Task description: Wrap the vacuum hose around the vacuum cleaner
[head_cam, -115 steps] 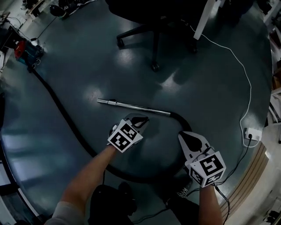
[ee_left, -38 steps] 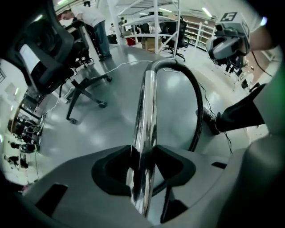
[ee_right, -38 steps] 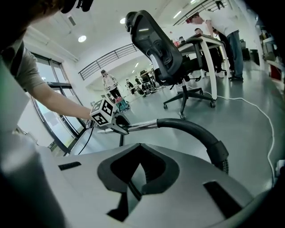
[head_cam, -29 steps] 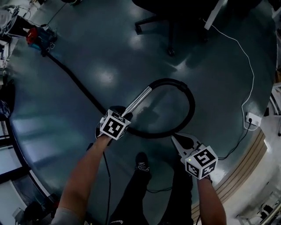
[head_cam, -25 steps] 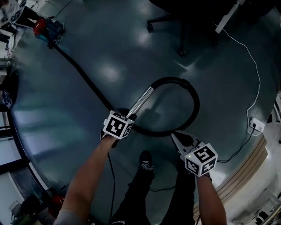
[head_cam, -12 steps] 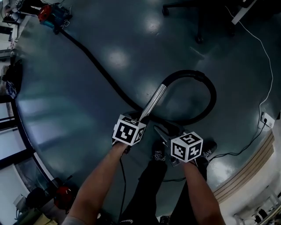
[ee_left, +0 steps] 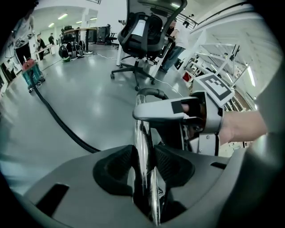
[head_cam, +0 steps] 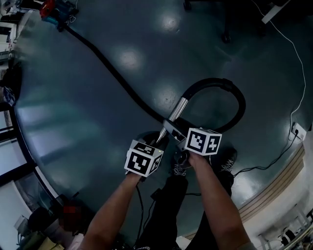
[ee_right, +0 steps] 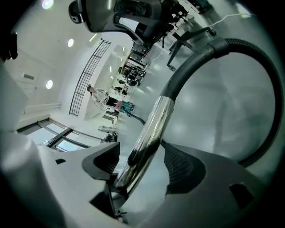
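**While the left gripper point(head_cam: 159, 138) holds the metal tube point(head_cam: 180, 108), the right gripper point(head_cam: 172, 130) gets ready**

We judge this to be the gathering step. The left jaws are clamped on the tube. The right jaws have just been opening and stand apart around it, not pressing. Next they must close, then we carry the end to the vacuum cleaner point(head_cam: 55, 9), well apart at top left. Its black hose point(head_cam: 238, 100) loops on the floor point(head_cam: 98, 122).

Head cam overhead — tube point(head_cam: 179, 109) shared.
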`<act>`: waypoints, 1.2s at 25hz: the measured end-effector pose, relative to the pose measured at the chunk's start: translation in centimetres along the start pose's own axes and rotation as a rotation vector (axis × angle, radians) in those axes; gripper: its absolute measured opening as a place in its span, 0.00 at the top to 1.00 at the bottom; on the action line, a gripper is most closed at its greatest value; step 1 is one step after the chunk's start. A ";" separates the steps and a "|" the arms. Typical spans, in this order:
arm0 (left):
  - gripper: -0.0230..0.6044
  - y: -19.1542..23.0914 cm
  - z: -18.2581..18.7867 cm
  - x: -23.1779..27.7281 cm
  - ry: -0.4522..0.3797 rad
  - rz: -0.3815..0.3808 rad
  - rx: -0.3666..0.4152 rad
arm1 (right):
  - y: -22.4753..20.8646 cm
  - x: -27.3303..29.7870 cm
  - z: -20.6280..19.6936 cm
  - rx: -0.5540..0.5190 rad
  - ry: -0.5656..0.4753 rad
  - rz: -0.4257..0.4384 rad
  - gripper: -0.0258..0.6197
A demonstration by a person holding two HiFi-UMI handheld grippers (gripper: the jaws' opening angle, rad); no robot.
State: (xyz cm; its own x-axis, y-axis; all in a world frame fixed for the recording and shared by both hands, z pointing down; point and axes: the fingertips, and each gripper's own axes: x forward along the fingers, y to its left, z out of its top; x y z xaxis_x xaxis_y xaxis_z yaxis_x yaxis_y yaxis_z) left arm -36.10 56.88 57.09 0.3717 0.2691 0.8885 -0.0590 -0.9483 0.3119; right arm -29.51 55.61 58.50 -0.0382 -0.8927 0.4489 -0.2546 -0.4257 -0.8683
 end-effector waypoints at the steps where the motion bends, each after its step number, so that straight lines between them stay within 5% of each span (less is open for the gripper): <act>1: 0.70 -0.1 -0.2 -0.1 -0.005 -0.005 -0.003 | 0.0 0.7 -0.2 0.025 0.002 0.003 0.50; 4: 0.70 -0.9 -0.9 -0.8 -0.020 -0.025 -0.001 | 0.2 2.1 -0.8 0.050 0.007 -0.018 0.51; 7: 0.70 -0.2 -1.7 -1.7 -0.030 -0.031 0.002 | 1.1 3.1 -1.5 0.013 0.034 -0.049 0.63; 16: 0.70 0.7 -3.8 -4.1 -0.050 -0.097 -0.010 | 2.4 3.4 -3.0 -0.453 0.197 -0.164 0.74; 21: 0.70 1.3 -3.0 -5.6 -0.083 -0.097 -0.003 | 4.8 2.0 -0.7 -0.460 0.138 -0.141 0.74; 25: 0.70 2.1 -2.6 -6.5 -0.072 -0.075 0.058 | 7.0 0.1 -0.1 -0.451 0.133 -0.106 0.74; 30: 0.70 0.7 -2.1 -5.4 0.011 -0.056 0.238 | 8.7 -3.0 0.4 -0.488 0.164 -0.067 0.74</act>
State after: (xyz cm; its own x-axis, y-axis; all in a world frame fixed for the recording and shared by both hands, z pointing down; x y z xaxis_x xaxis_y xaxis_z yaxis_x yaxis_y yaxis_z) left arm -40.09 55.15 53.23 0.3584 0.3231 0.8759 0.1820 -0.9444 0.2739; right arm -31.27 54.50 49.49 -0.1477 -0.8143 0.5614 -0.6813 -0.3277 -0.6546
